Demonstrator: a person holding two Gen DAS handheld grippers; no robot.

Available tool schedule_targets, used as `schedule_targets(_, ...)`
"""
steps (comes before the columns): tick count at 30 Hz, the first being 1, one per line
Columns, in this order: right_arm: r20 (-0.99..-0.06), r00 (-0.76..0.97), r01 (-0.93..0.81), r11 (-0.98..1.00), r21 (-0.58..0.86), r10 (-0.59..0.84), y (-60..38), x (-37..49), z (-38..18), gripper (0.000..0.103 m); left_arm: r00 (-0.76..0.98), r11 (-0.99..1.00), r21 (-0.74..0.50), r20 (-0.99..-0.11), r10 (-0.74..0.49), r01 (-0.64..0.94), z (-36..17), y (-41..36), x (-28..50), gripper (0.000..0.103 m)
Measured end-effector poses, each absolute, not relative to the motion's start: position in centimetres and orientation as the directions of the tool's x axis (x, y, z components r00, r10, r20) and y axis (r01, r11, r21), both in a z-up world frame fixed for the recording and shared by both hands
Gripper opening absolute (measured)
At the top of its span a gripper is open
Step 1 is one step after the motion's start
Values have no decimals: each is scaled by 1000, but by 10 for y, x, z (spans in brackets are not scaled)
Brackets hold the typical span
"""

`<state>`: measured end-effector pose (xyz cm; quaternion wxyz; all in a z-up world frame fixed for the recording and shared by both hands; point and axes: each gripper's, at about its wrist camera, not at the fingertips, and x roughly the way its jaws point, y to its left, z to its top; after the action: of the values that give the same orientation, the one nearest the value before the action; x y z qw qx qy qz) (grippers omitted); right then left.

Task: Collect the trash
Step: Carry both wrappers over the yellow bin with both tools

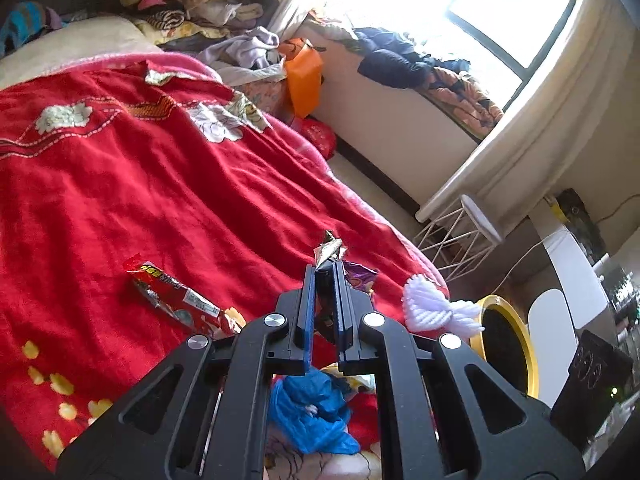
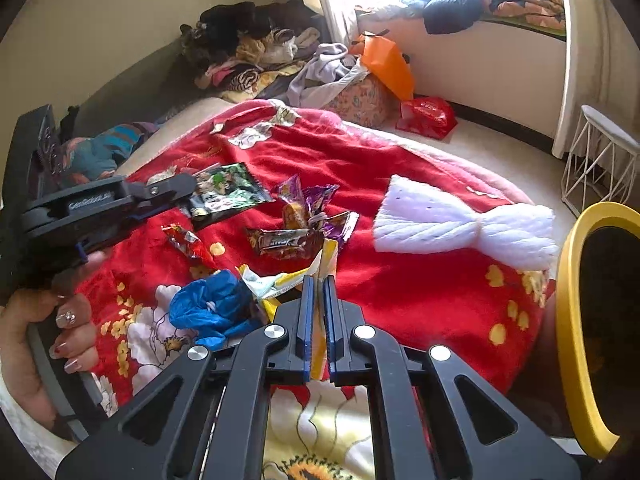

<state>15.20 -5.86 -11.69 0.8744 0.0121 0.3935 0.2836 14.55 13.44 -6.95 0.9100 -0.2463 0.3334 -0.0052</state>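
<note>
On a red flowered blanket [image 2: 400,288] lies scattered trash. My left gripper [image 1: 325,270] is shut on a green and black snack packet [image 1: 330,249], seen edge-on past its tips. In the right wrist view that gripper [image 2: 192,192] comes in from the left with the same packet [image 2: 230,194]. My right gripper [image 2: 318,280] is shut on a yellow and white wrapper [image 2: 280,280]. A red wrapper [image 1: 176,300], a purple wrapper [image 2: 304,200], a brown wrapper [image 2: 284,242] and a crumpled blue plastic bag [image 2: 212,306] lie loose on the blanket.
A yellow-rimmed bin [image 2: 572,320] stands at the bed's right edge. A white yarn bow [image 2: 460,224] lies near it. Clothes are piled at the bed's far end [image 2: 256,52]. A white wire stool [image 2: 600,160] stands on the floor. A person's hand [image 2: 48,328] holds the left gripper's handle.
</note>
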Motion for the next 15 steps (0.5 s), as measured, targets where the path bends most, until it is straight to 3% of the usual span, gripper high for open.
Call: schedule_targets(15, -586, 641, -448, 862, 239, 496, -90, 144, -82, 5, 820, 902, -426, -541, -188, -75, -36, 108, 127, 5)
